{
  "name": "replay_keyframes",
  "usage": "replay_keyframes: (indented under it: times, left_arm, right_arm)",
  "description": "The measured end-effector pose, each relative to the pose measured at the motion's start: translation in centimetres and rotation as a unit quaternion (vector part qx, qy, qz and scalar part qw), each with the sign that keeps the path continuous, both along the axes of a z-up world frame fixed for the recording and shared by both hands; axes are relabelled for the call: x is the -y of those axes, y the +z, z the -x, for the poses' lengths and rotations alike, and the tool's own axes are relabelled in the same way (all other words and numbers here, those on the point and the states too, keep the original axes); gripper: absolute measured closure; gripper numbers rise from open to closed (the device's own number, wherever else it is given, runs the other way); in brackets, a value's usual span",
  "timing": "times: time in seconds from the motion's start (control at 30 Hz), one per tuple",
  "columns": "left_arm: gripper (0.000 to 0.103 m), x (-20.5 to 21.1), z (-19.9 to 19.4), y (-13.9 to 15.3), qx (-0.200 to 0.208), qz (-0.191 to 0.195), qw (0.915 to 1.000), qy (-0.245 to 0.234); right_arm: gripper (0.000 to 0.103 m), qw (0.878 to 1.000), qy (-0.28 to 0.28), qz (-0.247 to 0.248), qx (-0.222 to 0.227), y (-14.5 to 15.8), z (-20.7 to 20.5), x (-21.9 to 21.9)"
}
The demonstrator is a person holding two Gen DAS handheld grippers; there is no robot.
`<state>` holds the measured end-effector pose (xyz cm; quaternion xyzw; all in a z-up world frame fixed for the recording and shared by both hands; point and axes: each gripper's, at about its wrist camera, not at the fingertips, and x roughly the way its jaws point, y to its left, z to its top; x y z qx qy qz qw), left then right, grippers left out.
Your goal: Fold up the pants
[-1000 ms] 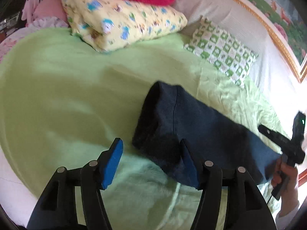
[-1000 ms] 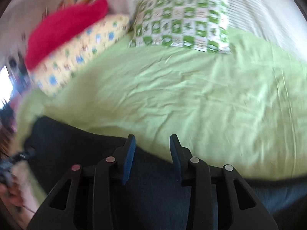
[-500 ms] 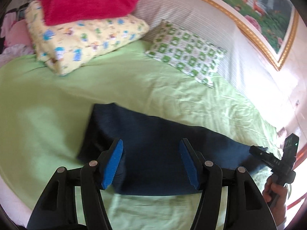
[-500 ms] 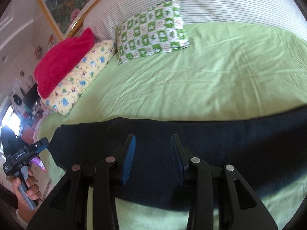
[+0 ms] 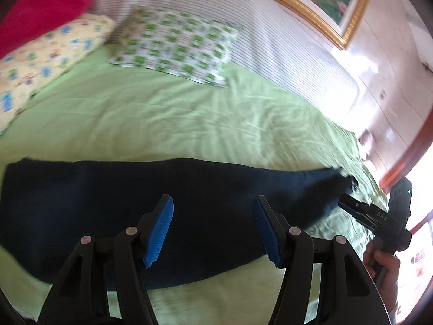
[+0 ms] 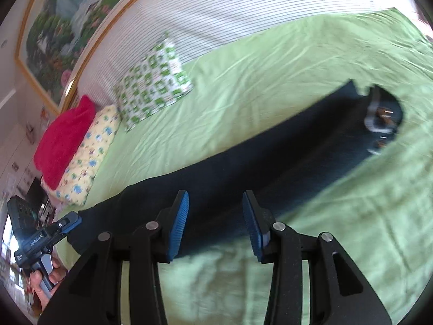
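Dark navy pants lie flat as one long strip across the middle of the frame on a green bedsheet, laid out for folding. The left gripper hovers open and empty; the right gripper, jaws opening, grasps nothing.

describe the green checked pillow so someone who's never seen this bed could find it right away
Start at the striped headboard behind the bed's light green sheet. Leaning at its foot is the small flat pillow, beside a yellow cartoon-print pillow with a red blanket on top. It alone is white with green squares.
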<state>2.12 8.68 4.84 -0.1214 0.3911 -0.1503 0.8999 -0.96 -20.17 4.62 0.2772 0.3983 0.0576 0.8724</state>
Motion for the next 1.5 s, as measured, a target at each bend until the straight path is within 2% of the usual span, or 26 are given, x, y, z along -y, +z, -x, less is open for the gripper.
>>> replay_keyframes:
  times: [0.13, 0.33, 0.57, 0.77, 0.93, 1.03, 1.5]
  left_arm:
    - [0.038, 3.3, -1.0, -0.2, -0.004, 0.002, 0.9993, -0.037]
    - [0.038, 7.8, -2.7, -0.4, -0.014, -0.002, 0.9957, -0.092]
    - [0.036, 13.4, -5.5, -0.4, -0.027, -0.008, 0.9855, -0.168]
    - [0.034, 18.1, -8.1, -0.3, -0.030, -0.033, 0.9731, -0.226]
    - [0.034, 21.8, -10.5, -0.5, -0.047, -0.032, 0.9581, -0.281]
    - [0.033, 24.6, -11.9, -1.0, -0.055, -0.055, 0.9483, -0.308]
    - [0.033, 34.0, -17.3, -5.3, -0.096, -0.134, 0.9153, -0.368]
  right_arm:
    - [0.057, 0.999, -0.031, 0.015, -0.006, -0.1, 1.3, 2.5]
    - [0.055, 0.997, -0.071, 0.001, -0.004, -0.2, 2.7, 5.8]
    - [0.052, 0.994, -0.108, -0.024, -0.003, -0.7, 3.7, 8.7]
    - [0.052, 0.992, -0.121, -0.036, -0.007, -1.2, 3.5, 10.5]
    - [0.052, 0.988, -0.137, -0.067, -0.009, -1.8, 3.1, 12.3]
    - [0.052, 0.987, -0.145, -0.072, -0.016, -2.1, 2.8, 13.0]
    - [0.051, 0.982, -0.149, -0.109, -0.033, -3.8, 1.7, 15.3]
